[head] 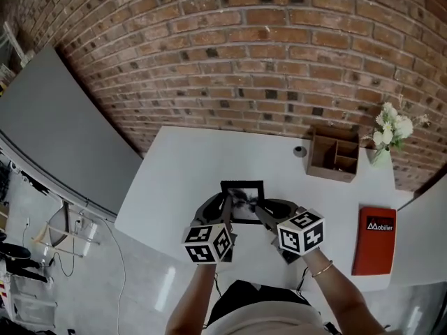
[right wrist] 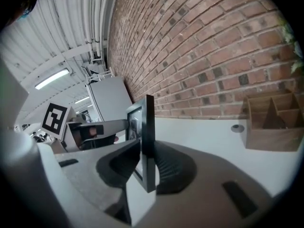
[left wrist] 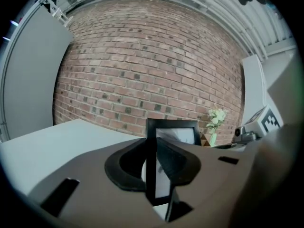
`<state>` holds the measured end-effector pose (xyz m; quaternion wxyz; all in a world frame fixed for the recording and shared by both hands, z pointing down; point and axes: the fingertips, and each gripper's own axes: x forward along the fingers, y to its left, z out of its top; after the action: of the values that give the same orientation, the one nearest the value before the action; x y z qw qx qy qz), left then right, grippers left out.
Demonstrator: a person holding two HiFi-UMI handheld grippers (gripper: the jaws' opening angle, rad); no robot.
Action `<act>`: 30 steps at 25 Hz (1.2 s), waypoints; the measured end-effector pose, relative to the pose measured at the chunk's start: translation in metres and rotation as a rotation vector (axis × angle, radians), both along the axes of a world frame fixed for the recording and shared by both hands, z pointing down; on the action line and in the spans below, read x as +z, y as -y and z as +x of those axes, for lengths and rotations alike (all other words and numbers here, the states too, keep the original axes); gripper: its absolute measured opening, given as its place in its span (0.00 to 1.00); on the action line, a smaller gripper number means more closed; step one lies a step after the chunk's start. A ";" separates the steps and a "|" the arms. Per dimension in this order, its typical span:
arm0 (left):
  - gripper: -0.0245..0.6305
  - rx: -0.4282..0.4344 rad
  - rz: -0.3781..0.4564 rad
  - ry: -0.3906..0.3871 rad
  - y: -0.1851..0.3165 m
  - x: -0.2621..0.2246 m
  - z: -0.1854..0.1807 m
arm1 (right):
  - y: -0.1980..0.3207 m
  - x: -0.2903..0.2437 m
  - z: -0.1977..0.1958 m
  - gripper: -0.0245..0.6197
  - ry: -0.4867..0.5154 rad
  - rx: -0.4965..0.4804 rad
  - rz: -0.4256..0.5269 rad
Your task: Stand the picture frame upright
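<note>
- Left tool (left wrist: 156, 167) is clenched on the left edge of the picture frame (left wrist: 176, 133). Its pads press on the black moulding from front and back.
- Right tool (right wrist: 142, 167) is doing the same on the opposite edge of the picture frame. That edge stands nearly vertical between its jaws, so I've got a two-sided hold.
- From the head view, the frame sits between my two tools, over the near middle of the white bench (head: 174, 180). Its glass faces back towards me and its top edge points at the brick wall (head: 244, 54).
- My read on progress: the grasp is done and the frame looks tipped up to roughly upright.
- I can't tell whether its bottom edge is touching the bench or hanging just above it, because the tools cover that spot.
- What's left, as I judge it: settle the bottom edge on the bench, check that it stands, then let go on both sides. No view shows me a back stand, so I can't say yet what will prop it.
- The wooden organiser (head: 334, 154), the vase of flowers (head: 388, 135) and the red booklet (head: 374, 240) are well apart to the right, out of my way.
</note>
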<state>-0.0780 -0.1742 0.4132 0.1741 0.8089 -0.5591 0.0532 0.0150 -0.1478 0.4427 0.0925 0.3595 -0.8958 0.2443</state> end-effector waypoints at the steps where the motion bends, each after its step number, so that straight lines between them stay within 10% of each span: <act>1: 0.13 0.002 0.006 0.002 0.004 -0.004 0.003 | 0.004 -0.003 0.003 0.19 0.004 0.006 0.007; 30: 0.13 0.280 -0.007 0.017 0.195 0.015 0.086 | 0.176 0.016 0.079 0.19 -0.001 0.420 -0.002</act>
<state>0.0083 -0.3690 0.4283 0.1631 0.8779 -0.4420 0.0860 0.0935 -0.3240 0.4582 0.0405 0.5383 -0.8010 0.2587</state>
